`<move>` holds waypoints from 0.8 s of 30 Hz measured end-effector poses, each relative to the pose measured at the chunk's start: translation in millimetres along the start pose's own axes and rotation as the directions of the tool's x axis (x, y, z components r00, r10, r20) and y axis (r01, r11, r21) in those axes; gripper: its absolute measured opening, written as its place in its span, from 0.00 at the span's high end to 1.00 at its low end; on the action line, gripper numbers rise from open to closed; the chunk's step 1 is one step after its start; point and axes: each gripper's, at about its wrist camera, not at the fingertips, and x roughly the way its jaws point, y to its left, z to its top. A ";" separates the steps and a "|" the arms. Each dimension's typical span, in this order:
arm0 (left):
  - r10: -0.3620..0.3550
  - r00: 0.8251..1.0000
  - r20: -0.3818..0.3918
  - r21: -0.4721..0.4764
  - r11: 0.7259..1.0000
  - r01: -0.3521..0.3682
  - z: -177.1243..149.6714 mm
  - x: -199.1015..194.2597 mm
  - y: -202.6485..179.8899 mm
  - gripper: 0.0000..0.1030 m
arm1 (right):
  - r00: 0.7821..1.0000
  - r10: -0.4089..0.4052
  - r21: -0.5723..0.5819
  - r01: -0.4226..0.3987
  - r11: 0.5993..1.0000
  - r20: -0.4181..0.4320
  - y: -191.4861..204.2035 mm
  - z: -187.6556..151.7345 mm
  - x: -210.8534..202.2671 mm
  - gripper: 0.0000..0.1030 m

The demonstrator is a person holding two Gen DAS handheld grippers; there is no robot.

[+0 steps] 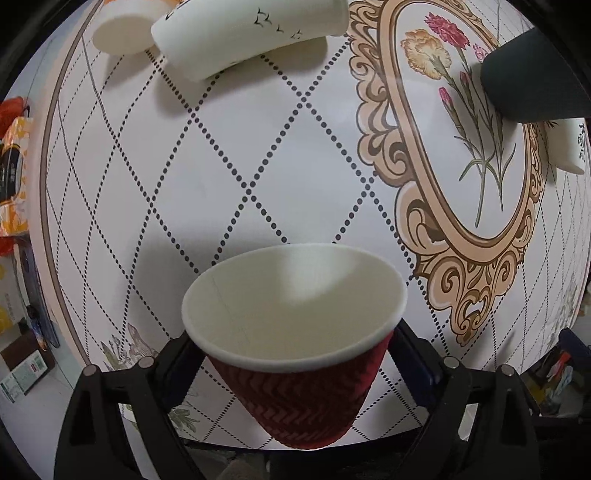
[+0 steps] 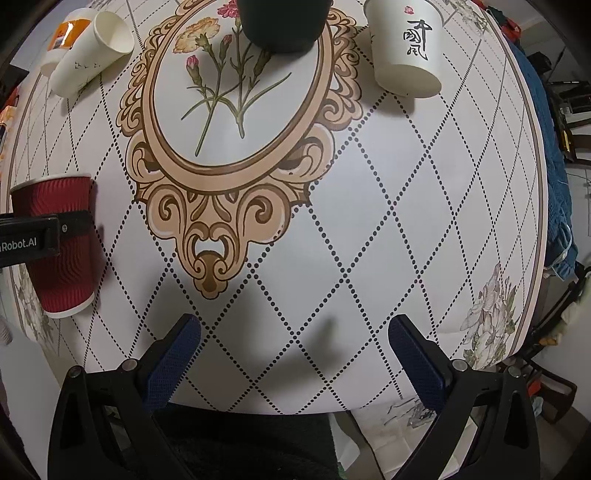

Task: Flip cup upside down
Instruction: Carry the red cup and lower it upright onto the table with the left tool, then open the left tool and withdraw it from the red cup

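A red ribbed paper cup (image 1: 295,343) with a white rim and white inside is held between my left gripper's (image 1: 291,347) fingers, mouth up and tilted toward the camera, over the table. In the right wrist view the same red cup (image 2: 62,254) stands upright at the far left, with the left gripper's black finger (image 2: 37,236) across its side. My right gripper (image 2: 293,334) is open and empty above the table's near edge, its blue pads (image 2: 173,358) wide apart.
A round table (image 2: 369,221) with a dotted diamond pattern and a flower medallion. A white cup (image 1: 243,37) lies on its side at the back. A dark cup (image 2: 284,22) and an inverted white cup with black characters (image 2: 406,48) stand farther back. Clutter lies beyond the table edges.
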 end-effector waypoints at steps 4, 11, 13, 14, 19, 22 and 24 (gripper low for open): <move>-0.004 1.000 -0.002 -0.012 1.000 0.004 -3.0 2.8 4.8 0.09 | 1.000 0.003 0.001 -0.003 1.000 0.002 0.9 4.4 -1.1 0.00; -0.003 0.999 0.039 -0.062 0.998 0.006 -10.4 -14.5 15.8 0.09 | 1.000 0.010 0.008 -0.010 1.000 0.002 -1.2 4.9 -3.3 0.00; 0.009 0.998 0.070 -0.076 0.997 -0.003 -15.8 -26.5 19.9 0.09 | 1.000 0.014 0.009 -0.014 1.000 0.008 -4.6 0.3 -3.3 0.00; 0.019 0.996 0.088 -0.082 0.997 -0.012 -19.6 -33.2 20.9 0.09 | 1.000 0.020 0.011 -0.020 1.000 0.013 -5.9 -1.6 -5.9 0.00; 0.031 0.985 0.169 -0.108 0.994 -0.013 -50.3 -68.1 26.7 0.09 | 0.997 0.053 0.013 -0.054 0.998 0.047 -8.6 -10.1 -25.1 0.00; 0.039 0.978 0.205 -0.128 0.992 -0.013 -73.2 -84.8 28.6 0.09 | 0.995 0.073 0.001 -0.073 0.997 0.075 -9.5 -18.2 -41.8 0.00; 0.039 0.973 0.227 -0.144 0.990 -0.007 -87.4 -94.4 25.5 0.09 | 0.991 0.086 -0.015 -0.085 0.996 0.099 -9.0 -24.8 -56.3 0.00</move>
